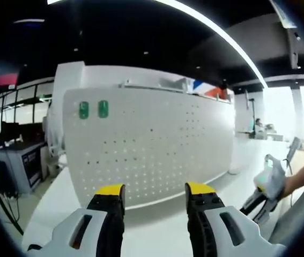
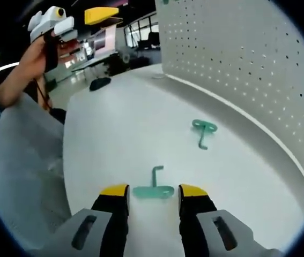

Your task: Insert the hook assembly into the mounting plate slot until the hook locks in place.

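Right gripper poised over the near hook, nothing yet held.

The right gripper [image 2: 153,194] had its jaws spread, with the near hook [image 2: 153,188] lying flat on the table [image 2: 114,134] between the tips; a second hook [image 2: 203,130] lay farther on, near the pegboard [image 2: 248,59]. The left gripper [image 1: 155,193] faced the board with jaws spread and empty, two green hooks [image 1: 93,109] already seated near its upper left. The risk, as I judged it, lay in the hook's thin, flat shape: jaws closing on it could skid it across the smooth table or pinch it crooked, and a crooked hook would miss the holes or fail to lock.
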A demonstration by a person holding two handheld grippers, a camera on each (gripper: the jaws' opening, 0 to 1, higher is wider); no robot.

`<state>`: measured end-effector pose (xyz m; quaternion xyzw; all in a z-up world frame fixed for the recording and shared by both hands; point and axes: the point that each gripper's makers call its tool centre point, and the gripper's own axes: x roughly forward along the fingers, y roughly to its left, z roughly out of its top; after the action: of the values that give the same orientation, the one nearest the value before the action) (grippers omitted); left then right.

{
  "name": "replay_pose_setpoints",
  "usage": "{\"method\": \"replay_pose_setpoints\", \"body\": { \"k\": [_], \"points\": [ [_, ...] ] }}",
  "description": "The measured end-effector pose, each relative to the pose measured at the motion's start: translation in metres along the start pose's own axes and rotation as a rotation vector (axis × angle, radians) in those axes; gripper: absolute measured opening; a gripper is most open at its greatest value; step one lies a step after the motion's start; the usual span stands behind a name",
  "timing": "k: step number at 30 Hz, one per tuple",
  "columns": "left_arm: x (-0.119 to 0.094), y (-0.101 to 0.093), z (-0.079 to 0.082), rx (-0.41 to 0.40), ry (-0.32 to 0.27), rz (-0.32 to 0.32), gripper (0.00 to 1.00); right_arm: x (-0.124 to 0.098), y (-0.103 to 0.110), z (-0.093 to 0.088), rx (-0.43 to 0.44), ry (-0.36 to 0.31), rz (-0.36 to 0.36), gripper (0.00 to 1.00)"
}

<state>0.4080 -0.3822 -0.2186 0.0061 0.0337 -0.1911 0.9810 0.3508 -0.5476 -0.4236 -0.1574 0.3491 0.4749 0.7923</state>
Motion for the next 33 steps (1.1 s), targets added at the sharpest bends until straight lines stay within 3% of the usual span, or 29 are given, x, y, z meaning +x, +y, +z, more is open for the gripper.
{"method": "replay_pose_setpoints", "body": {
  "k": [21, 33],
  "points": [
    [-0.001, 0.002, 0.0, -0.005, -0.001, -0.001, 0.46, 0.003, -0.002, -0.002, -0.002, 0.005, -0.006, 0.29],
    [-0.001, 0.0, 0.001, -0.007, -0.003, -0.009, 0.45, -0.002, -0.003, 0.008, -0.014, -0.034, -0.014, 0.29]
  ]
}}
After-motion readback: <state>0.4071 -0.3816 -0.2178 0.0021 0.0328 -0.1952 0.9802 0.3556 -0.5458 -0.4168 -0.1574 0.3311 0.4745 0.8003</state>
